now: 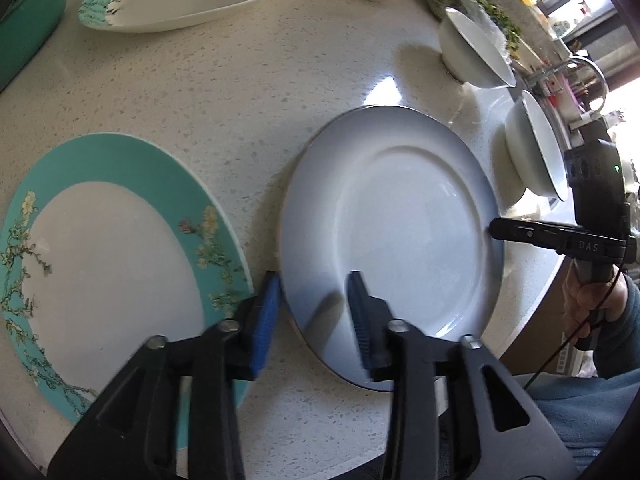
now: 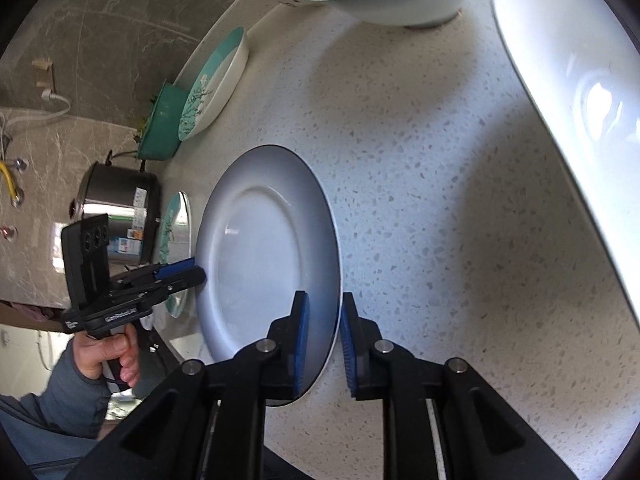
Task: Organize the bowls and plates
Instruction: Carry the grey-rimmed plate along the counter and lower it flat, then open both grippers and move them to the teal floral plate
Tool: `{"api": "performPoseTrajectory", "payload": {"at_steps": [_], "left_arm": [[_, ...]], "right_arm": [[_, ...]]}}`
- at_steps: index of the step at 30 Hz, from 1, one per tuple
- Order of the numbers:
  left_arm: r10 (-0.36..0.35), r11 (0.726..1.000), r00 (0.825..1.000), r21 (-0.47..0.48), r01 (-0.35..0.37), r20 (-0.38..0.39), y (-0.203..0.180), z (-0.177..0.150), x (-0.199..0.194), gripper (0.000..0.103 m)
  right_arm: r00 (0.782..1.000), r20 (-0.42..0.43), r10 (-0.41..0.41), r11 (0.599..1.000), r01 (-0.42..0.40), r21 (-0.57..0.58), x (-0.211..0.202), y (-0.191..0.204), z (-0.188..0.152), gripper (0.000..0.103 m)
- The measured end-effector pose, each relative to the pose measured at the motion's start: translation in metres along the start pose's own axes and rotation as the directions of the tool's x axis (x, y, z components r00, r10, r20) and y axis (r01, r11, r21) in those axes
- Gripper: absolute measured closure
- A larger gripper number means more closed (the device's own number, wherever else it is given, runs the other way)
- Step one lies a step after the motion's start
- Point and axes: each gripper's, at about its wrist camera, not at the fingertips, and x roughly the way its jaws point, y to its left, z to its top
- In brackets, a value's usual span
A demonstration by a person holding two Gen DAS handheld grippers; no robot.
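Over the blue-grey plate (image 1: 400,216), both grippers' jaws straddle its rim, apart and not clamped.

A speckled off-white stone countertop (image 1: 224,92) carries the scene. At its far edge in the right wrist view stands a stainless-steel electric cooker pot (image 2: 120,216) bearing a printed label. Behind it, a grey marbled wall (image 2: 100,32) shows a white cable (image 2: 52,102) and a yellow hose (image 2: 10,184). Chopped green herbs (image 1: 496,12) lie near the counter's far side in the left wrist view.
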Motion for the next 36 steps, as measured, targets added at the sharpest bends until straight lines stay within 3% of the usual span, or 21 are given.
{"api": "performPoseTrajectory", "payload": {"at_steps": [3,11,16,18,21,23,26,30,33,36], "left_arm": [[-0.005,1.000,1.000,0.029,0.005,0.004,-0.011,0.001,0.002,0.037],[0.038,0.999,0.998,-0.001,-0.038,0.047,-0.025,-0.007,-0.008,0.029],[0.023,0.998,0.995,-0.060,-0.018,0.093,-0.034,-0.022,-0.029,0.028],[0.012,0.994,0.992,-0.113,0.002,0.129,-0.035,-0.032,-0.043,0.028],[0.005,0.979,0.972,-0.201,0.043,0.235,-0.028,-0.053,-0.074,0.028],[0.050,0.966,0.950,-0.258,0.033,0.308,-0.019,-0.071,-0.097,0.028],[0.136,0.939,0.941,-0.344,-0.022,0.310,0.006,-0.093,-0.120,0.028],[0.185,0.909,0.922,-0.415,-0.029,0.340,0.053,-0.115,-0.148,0.028],[0.187,0.887,0.924,-0.461,-0.013,0.332,0.101,-0.124,-0.151,0.028],[0.126,0.884,0.933,-0.465,0.048,0.338,0.141,-0.125,-0.142,0.028]], "right_arm": [[0.998,0.009,-0.061,0.997,0.061,-0.037,0.002,0.009,0.000,0.082],[0.994,0.055,-0.097,0.991,0.102,-0.089,0.003,0.017,-0.003,0.073],[0.987,0.086,-0.136,0.978,0.147,-0.148,-0.002,0.021,-0.002,0.052],[0.983,0.087,-0.162,0.971,0.174,-0.164,-0.005,0.021,-0.002,0.049],[0.975,0.117,-0.187,0.960,0.206,-0.188,-0.017,0.028,-0.002,0.047],[0.983,0.144,-0.111,0.966,0.141,-0.217,-0.031,0.041,0.001,0.047],[0.989,0.122,0.080,0.968,-0.048,-0.245,-0.045,0.065,0.016,0.046],[0.959,0.020,0.282,0.918,-0.264,-0.298,-0.038,0.115,0.045,0.037],[0.938,-0.053,0.344,0.894,-0.344,-0.287,-0.004,0.147,0.064,0.037],[0.953,-0.103,0.285,0.911,-0.302,-0.282,0.046,0.166,0.075,0.037]]}}
